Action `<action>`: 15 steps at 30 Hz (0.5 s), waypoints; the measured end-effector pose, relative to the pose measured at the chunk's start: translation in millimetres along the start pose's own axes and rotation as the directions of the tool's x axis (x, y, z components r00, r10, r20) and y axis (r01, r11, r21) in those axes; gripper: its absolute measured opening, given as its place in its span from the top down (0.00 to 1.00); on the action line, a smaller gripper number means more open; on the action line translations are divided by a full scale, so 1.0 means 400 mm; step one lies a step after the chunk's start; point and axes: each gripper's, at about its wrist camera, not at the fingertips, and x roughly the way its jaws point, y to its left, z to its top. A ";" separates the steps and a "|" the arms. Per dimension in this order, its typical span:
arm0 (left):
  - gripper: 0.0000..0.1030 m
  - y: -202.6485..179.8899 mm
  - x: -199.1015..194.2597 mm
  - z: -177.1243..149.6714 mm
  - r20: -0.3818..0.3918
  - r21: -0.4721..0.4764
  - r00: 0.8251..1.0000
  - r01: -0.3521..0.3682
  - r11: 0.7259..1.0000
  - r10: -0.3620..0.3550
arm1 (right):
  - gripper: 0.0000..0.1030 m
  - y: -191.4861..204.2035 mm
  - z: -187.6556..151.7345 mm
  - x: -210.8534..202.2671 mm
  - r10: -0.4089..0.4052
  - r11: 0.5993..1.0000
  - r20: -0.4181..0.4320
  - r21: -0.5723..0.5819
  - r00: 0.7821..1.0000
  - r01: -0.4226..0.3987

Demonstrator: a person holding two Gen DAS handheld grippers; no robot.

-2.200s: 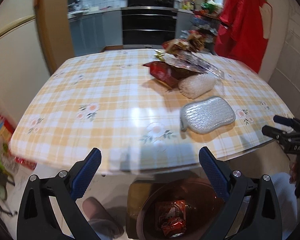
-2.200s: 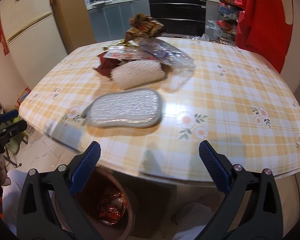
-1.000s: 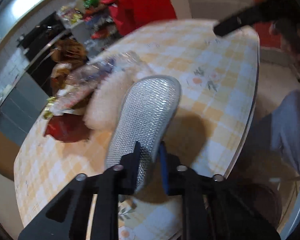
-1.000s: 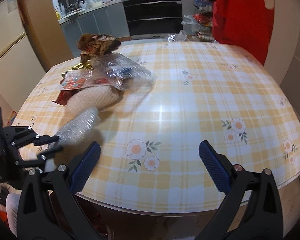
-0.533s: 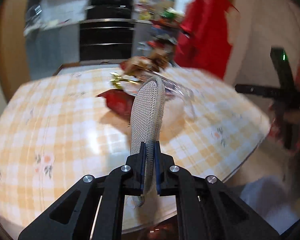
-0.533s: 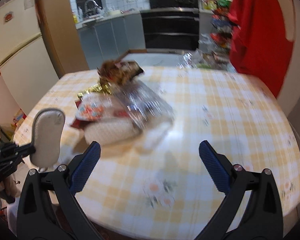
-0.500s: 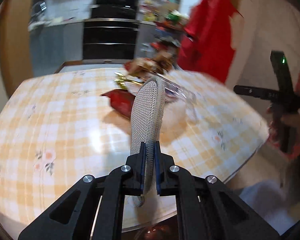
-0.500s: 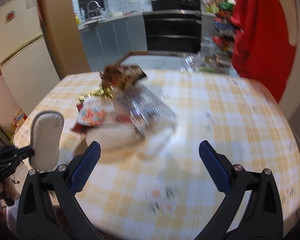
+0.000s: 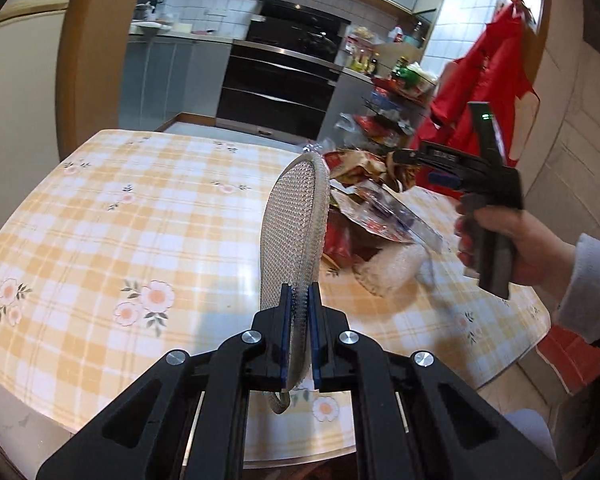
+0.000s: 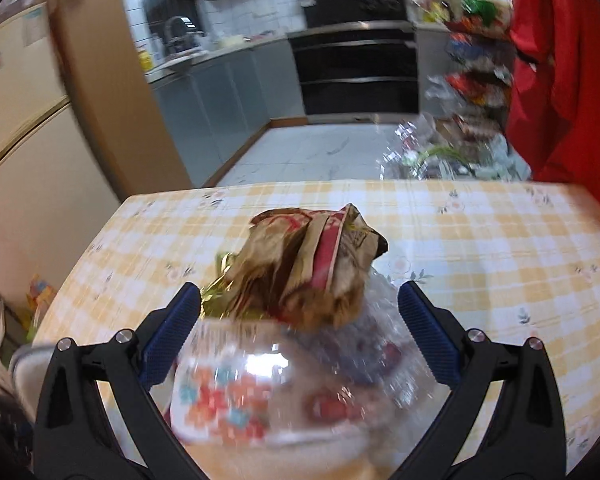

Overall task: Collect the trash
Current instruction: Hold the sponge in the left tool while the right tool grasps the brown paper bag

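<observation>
1. We are holding the left gripper (image 9: pixel 299 300) clamped tight on the lower end of a silver mesh scouring pad (image 9: pixel 294 236), its blue pads pressing both flat faces.
2. The pad is standing on edge, raised above the table (image 9: pixel 100 240) and clear of its yellow checked cloth, with a small loop hanging below the jaws.
3. We are holding the right gripper (image 10: pixel 299 334) with its jaws spread wide, pressing on nothing, over the trash pile near the middle of the table.
4. In the right wrist view a crumpled brown paper wrapper (image 10: pixel 312 256) is sitting on top of the pile, between and beyond the two blue fingertips (image 10: pixel 172 332).
5. A clear plastic package (image 10: pixel 284 392) with coloured print is lying below the wrapper, closest to the camera and blurred; we cannot tell whether the fingers are touching it.
6. Gold foil (image 10: pixel 216 296) is showing at the pile's left side, just beside the left fingertip.
7. In the left wrist view the pile is lying to the right of the raised pad: a red wrapper (image 9: pixel 340 240), clear plastic, and a white foam net (image 9: pixel 392 272) resting on the cloth.
8. A hand (image 9: pixel 512 240) in a grey sleeve (image 9: pixel 592 292) is gripping the right gripper's handle above the pile.
9. Behind the table, a black oven (image 9: pixel 280 80) and a red garment (image 9: pixel 488 76) are showing.
</observation>
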 end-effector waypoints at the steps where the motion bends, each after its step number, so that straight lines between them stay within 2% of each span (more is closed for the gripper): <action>1: 0.92 0.008 -0.002 -0.001 0.001 -0.008 1.000 -0.005 1.000 0.005 | 0.06 -0.006 0.005 0.015 -0.002 1.000 -0.005 0.026 1.000 0.002; 3: 0.92 0.027 -0.001 -0.002 -0.001 -0.024 1.000 -0.013 1.000 0.013 | 0.06 -0.020 0.013 0.044 0.002 0.996 -0.022 0.087 1.000 0.000; 5: 0.92 0.034 -0.004 -0.005 0.000 -0.030 1.000 -0.020 0.999 0.020 | 0.21 -0.031 0.015 0.058 0.027 0.992 -0.041 0.122 0.999 -0.021; 6: 0.92 0.037 -0.006 -0.006 0.000 -0.034 1.000 -0.021 0.999 0.021 | 0.36 -0.034 0.014 0.063 0.030 0.992 -0.064 0.127 0.998 -0.022; 9: 0.92 0.043 -0.012 -0.009 0.004 -0.045 1.000 -0.022 0.999 0.022 | 0.47 -0.042 0.004 0.045 0.031 0.992 -0.068 0.125 0.997 -0.022; 15: 0.92 0.022 -0.034 -0.011 0.010 -0.034 1.000 -0.018 0.999 0.018 | 0.53 -0.054 -0.015 -0.042 0.035 0.997 -0.017 0.074 0.999 -0.034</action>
